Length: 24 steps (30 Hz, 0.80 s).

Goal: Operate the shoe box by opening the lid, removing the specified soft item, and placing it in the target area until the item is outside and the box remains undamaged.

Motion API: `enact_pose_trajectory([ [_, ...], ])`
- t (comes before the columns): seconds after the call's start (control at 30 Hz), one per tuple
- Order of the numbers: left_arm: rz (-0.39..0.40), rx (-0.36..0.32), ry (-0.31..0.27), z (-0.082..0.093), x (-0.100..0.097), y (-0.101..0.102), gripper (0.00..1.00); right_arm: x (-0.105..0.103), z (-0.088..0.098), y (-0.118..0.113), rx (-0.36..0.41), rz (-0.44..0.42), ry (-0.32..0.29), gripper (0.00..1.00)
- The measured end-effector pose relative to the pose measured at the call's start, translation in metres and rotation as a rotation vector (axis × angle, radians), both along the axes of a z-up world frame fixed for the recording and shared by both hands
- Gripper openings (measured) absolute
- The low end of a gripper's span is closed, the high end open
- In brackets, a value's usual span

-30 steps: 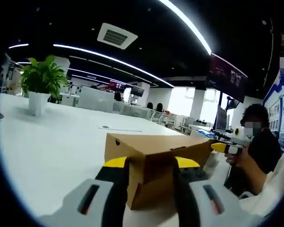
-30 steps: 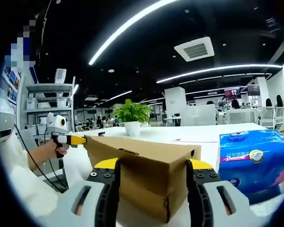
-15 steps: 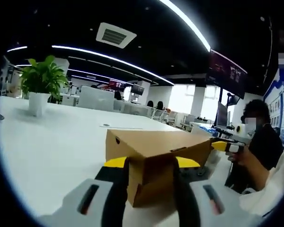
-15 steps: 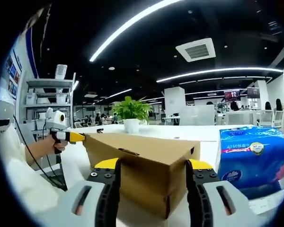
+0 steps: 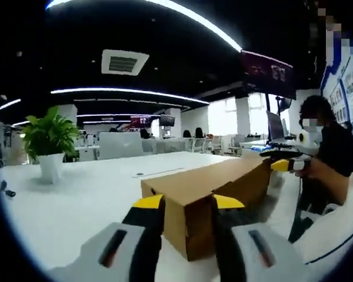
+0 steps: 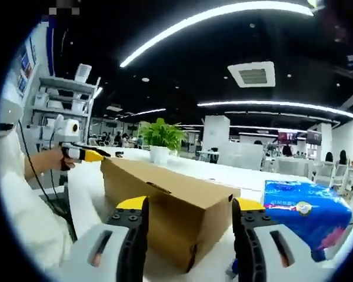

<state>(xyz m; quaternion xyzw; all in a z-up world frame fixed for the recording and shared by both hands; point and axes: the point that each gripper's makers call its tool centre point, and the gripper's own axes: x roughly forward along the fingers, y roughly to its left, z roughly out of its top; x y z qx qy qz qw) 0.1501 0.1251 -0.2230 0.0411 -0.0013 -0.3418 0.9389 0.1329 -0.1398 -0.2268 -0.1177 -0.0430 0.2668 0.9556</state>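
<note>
In the left gripper view, the left tool (image 5: 187,235) is seen with its two yellow-tipped jaws pressed against the near end of the shoe box (image 5: 215,191), one jaw on each side of the brown cardboard, so that end of the box is pinched between them. The box is closed, its lid lying flat, and it rests on the white surface (image 5: 76,205), running away from the tool toward the right. At its far end the right tool (image 5: 285,165) is met, held in a person's hand (image 5: 317,173). Farther off and to the left of the tool, a potted plant (image 5: 47,141) stands on the surface, well apart from the box.

In the right gripper view, the right tool (image 6: 189,235) is likewise closed on the box (image 6: 165,202), its jaws set against the two sides of the near end. The lid is seen shut here too. Just to the right of the tool, a blue pack of tissues (image 6: 303,214) lies on the surface (image 6: 241,176), near the box but apart from it. Beyond the far left end of the box the left tool (image 6: 85,154) is gripped by a hand (image 6: 53,161). Behind the box the potted plant (image 6: 160,140) stands, and farther back a shelf unit (image 6: 59,108) is seen at the left
</note>
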Motion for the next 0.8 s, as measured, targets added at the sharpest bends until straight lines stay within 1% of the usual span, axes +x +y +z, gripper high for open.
enact_pose_trajectory([
  [0.03,0.004,0.030,-0.039,0.003,0.000,0.000,0.53,-0.002,0.001,0.003,-0.063,0.011,-0.036,0.71],
  [0.07,0.007,0.060,-0.079,0.005,0.000,0.001,0.53,-0.005,0.003,0.006,-0.126,0.022,-0.072,0.72],
  [0.1,0.018,0.116,-0.140,0.007,-0.001,0.002,0.51,-0.007,0.004,0.007,-0.193,0.024,-0.108,0.71],
  [0.13,0.028,0.173,-0.202,0.009,-0.002,0.004,0.51,-0.010,0.005,0.009,-0.259,0.026,-0.145,0.70],
  [0.17,0.049,0.267,-0.247,0.007,-0.002,0.006,0.54,-0.013,0.006,0.012,-0.318,0.039,-0.185,0.67],
  [0.23,0.073,0.364,-0.285,0.004,-0.001,0.008,0.66,-0.018,0.004,0.016,-0.397,0.054,-0.216,0.65],
  [0.27,0.066,0.371,-0.284,0.003,-0.002,0.006,0.71,-0.018,0.005,0.016,-0.424,0.048,-0.230,0.65],
  [0.3,0.059,0.378,-0.284,0.002,-0.003,0.005,0.73,-0.019,0.006,0.016,-0.450,0.042,-0.243,0.65],
  [0.33,0.052,0.385,-0.283,0.001,-0.004,0.004,0.72,-0.020,0.007,0.016,-0.476,0.036,-0.257,0.65],
  [0.37,0.038,0.391,-0.296,0.003,-0.007,0.002,0.72,-0.023,0.006,0.020,-0.542,0.045,-0.282,0.66],
  [0.4,0.028,0.434,-0.341,0.006,-0.009,0.000,0.71,-0.026,0.006,0.022,-0.613,0.047,-0.311,0.65],
  [0.43,0.057,0.506,-0.387,0.009,-0.010,0.003,0.71,-0.028,0.007,0.024,-0.674,0.044,-0.343,0.65],
  [0.47,0.061,0.564,-0.422,0.010,-0.011,0.002,0.71,-0.031,0.005,0.028,-0.756,0.054,-0.369,0.66],
  [0.5,0.058,0.572,-0.429,0.011,-0.012,0.000,0.68,-0.031,0.005,0.028,-0.793,0.048,-0.384,0.66],
  [0.57,0.036,0.534,-0.394,0.012,-0.016,-0.002,0.68,-0.031,0.004,0.030,-0.869,0.033,-0.407,0.66],
  [0.63,0.037,0.623,-0.448,0.012,-0.017,0.000,0.71,-0.031,0.004,0.029,-0.879,0.016,-0.411,0.65],
  [0.67,0.051,0.680,-0.474,0.010,-0.017,0.001,0.71,-0.030,0.006,0.027,-0.886,0.003,-0.416,0.64],
  [0.73,0.070,0.773,-0.517,0.007,-0.018,0.002,0.70,-0.031,0.010,0.027,-0.882,0.005,-0.421,0.65],
  [0.8,0.149,0.870,-0.528,0.003,-0.014,0.008,0.66,-0.029,0.013,0.024,-0.898,-0.017,-0.431,0.65],
])
